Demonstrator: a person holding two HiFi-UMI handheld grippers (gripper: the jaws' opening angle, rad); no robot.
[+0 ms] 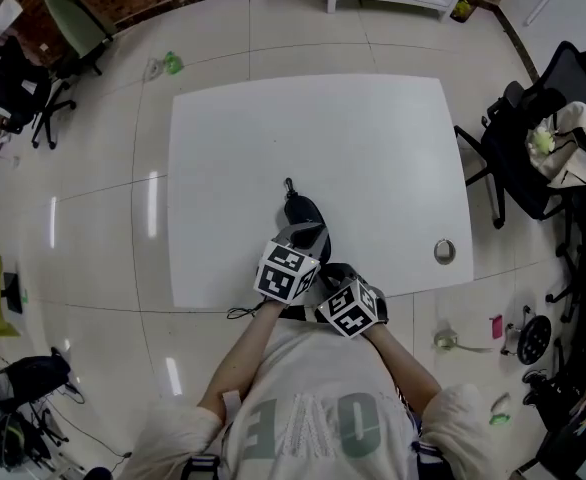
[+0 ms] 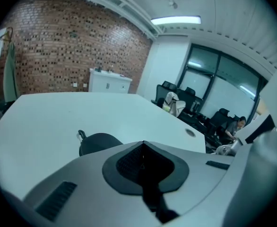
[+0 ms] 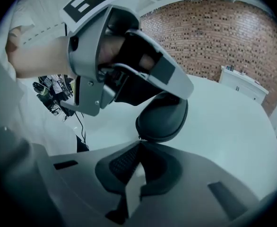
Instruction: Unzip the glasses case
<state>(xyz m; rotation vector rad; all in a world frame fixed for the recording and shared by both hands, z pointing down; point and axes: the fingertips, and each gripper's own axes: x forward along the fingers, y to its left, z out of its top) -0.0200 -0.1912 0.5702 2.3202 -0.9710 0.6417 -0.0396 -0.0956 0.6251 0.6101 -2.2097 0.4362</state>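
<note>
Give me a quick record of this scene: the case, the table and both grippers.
glasses case: dark, closed, lying near the table's front edge
table: white
left gripper: jaws together, over the case, nothing between them
right gripper: jaws together, tips at the case's near rim; any hold on a zipper pull unclear

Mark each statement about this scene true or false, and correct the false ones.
1. The glasses case lies on the white table. True.
2. The case is bright red. False: it is dark, almost black.
3. The left gripper has its jaws wide apart. False: they are together.
4. The table has a round grommet near its right edge. True.
5. The right gripper is at the table's far edge. False: it is at the near edge, close to the case.
</note>
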